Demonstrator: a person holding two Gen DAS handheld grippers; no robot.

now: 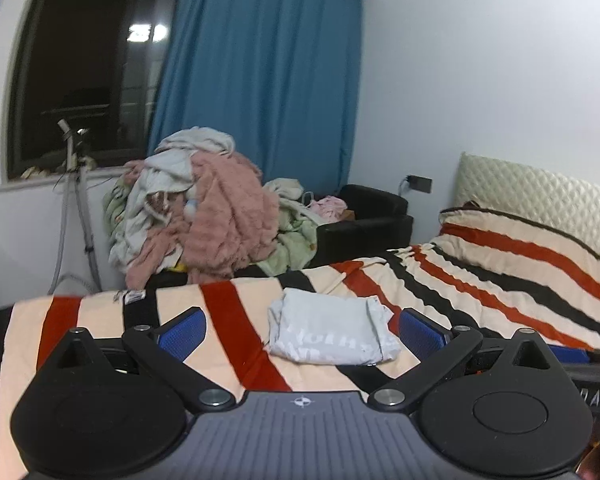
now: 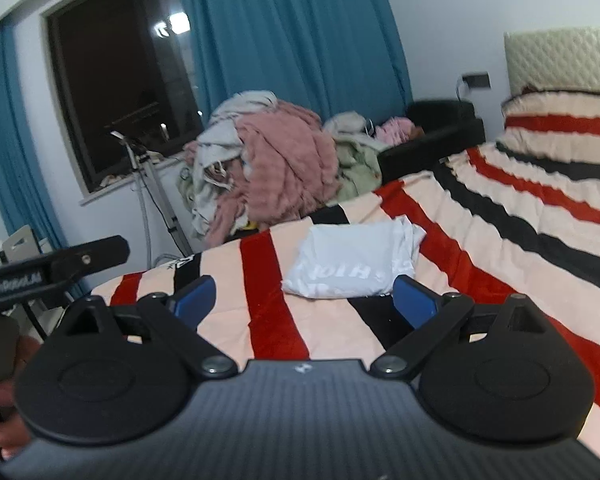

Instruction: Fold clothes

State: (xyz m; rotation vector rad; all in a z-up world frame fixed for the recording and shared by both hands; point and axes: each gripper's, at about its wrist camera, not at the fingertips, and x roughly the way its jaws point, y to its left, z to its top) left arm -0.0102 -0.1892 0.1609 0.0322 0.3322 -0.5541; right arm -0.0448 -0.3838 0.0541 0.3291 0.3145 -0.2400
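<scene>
A folded pale grey garment with white lettering (image 1: 332,330) lies on the striped blanket (image 1: 236,320) of the bed. It also shows in the right wrist view (image 2: 356,262). My left gripper (image 1: 302,334) is open and empty, its blue pads held back from the garment on the near side. My right gripper (image 2: 306,300) is open and empty too, just short of the garment's near edge. Part of the left gripper's body (image 2: 52,270) and the hand holding it show at the left of the right wrist view.
A heap of unfolded clothes, pink, white and green (image 1: 208,208), is piled beyond the bed's far edge, beside a black armchair (image 1: 372,216). A tripod stand (image 1: 76,208) is under the window. The padded headboard (image 1: 540,196) is at the right.
</scene>
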